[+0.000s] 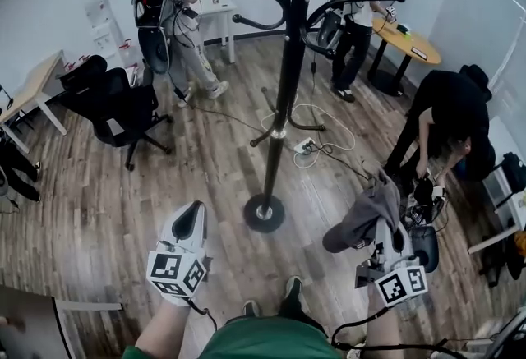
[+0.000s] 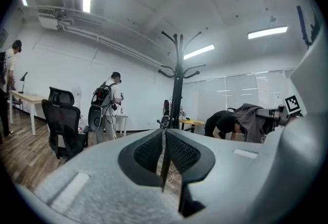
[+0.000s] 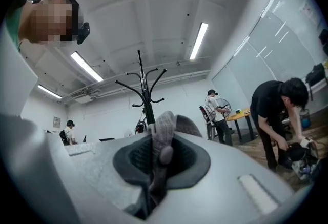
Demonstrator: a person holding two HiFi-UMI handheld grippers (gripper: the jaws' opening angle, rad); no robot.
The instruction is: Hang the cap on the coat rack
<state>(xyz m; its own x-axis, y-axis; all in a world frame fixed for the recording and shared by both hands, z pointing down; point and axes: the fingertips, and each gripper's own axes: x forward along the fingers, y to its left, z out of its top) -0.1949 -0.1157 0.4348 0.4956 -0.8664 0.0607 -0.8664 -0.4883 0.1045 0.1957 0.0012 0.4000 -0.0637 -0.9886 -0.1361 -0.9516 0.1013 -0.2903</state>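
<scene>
Two claws face the tall black metal coat rack (image 1: 288, 62). The right claw (image 3: 160, 159) pinches the grey fabric cap (image 1: 362, 216) by its edge, probably leaving the crown free for hooking. The left claw (image 2: 164, 152) is closed and empty.

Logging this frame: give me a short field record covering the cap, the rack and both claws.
cap: soft grey fabric cap, pinched in right claw, clear of the rack
rack: tall black metal coat rack, upright on wood floor, visible hooks bare
left: left claw shut, nothing in it
stage: cap not yet hung
</scene>
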